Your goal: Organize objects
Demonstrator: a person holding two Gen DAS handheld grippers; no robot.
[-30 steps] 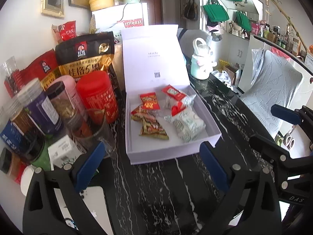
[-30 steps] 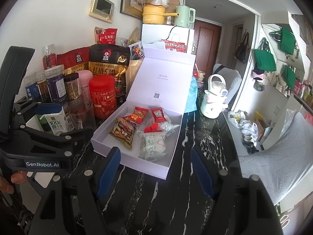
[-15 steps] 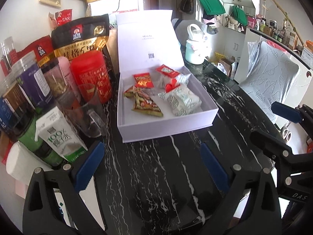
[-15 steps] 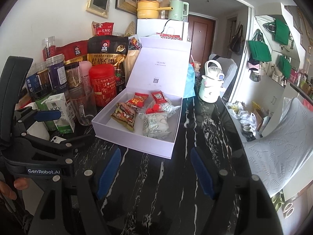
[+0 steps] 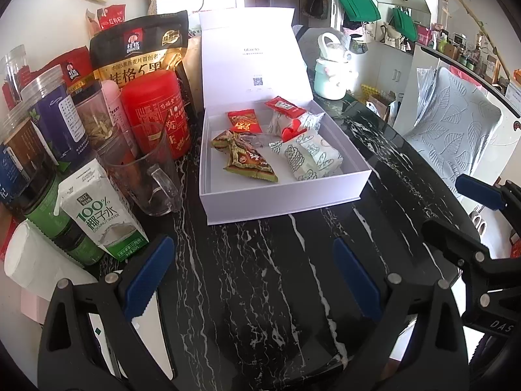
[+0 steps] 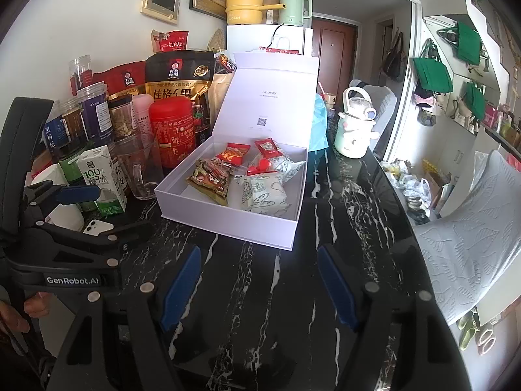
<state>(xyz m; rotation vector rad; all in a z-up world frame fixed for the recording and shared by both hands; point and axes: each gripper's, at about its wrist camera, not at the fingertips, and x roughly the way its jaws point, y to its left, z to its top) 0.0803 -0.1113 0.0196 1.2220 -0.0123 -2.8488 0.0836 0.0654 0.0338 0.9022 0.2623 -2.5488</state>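
Observation:
An open white gift box [image 5: 283, 200] [image 6: 228, 224] with its lid upright stands on the black marble table [image 5: 260, 277]. Several snack packets lie inside it: a red one [image 5: 244, 121], a green-brown one [image 5: 249, 161] and a white patterned one [image 5: 307, 154]. My left gripper [image 5: 254, 280] is open and empty, well in front of the box. My right gripper [image 6: 257, 285] is open and empty, also in front of the box. The left gripper's body shows at the left of the right wrist view [image 6: 65, 257].
Left of the box stand a red canister [image 5: 156, 114], a glass mug [image 5: 153, 179], a coconut water carton [image 5: 101, 211], jars and oat bags [image 5: 140, 52]. A white phone [image 6: 97, 226] lies near the left gripper. A white kettle [image 6: 355, 130] stands at the back right. A chair [image 6: 472, 228] is at the table's right.
Both grippers have drawn back from the box toward the table's front edge, so the box looks smaller and farther. More jars and the carton have come into view. Jaws stayed open.

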